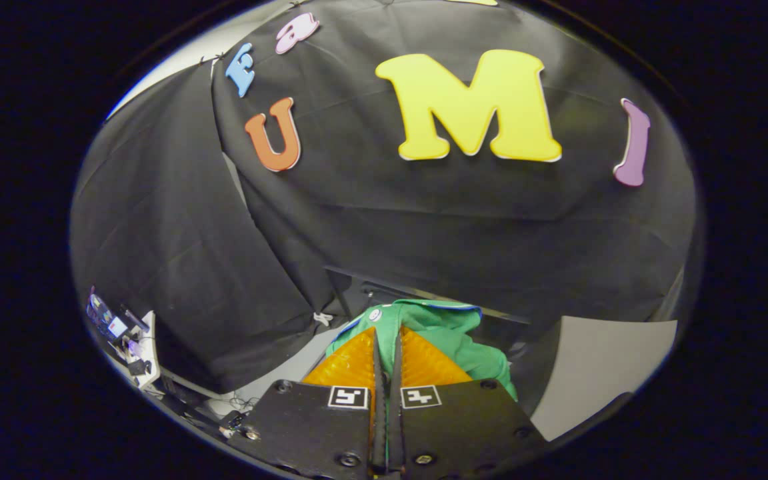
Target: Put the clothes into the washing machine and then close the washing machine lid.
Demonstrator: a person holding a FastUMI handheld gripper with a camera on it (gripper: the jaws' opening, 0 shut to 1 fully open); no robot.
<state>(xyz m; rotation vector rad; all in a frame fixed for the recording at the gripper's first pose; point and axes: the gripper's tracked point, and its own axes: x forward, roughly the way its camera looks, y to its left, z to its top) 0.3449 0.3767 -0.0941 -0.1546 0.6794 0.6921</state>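
My gripper [386,333] is shut on a green garment [454,333], a thin fold of the cloth pinched between the two fingers. The garment bunches up around and beyond the fingertips and hangs off to the right of them, lifted clear of the surface below. It has a blue trim along its top edge and a small round white tag at its left. The black booth wall stands close behind it.
A pale flat surface [597,367] lies below and to the right of the fingers. A small white stand with electronics and cables [124,340] sits far off to the left. A dark ledge [417,290] runs just beyond the garment.
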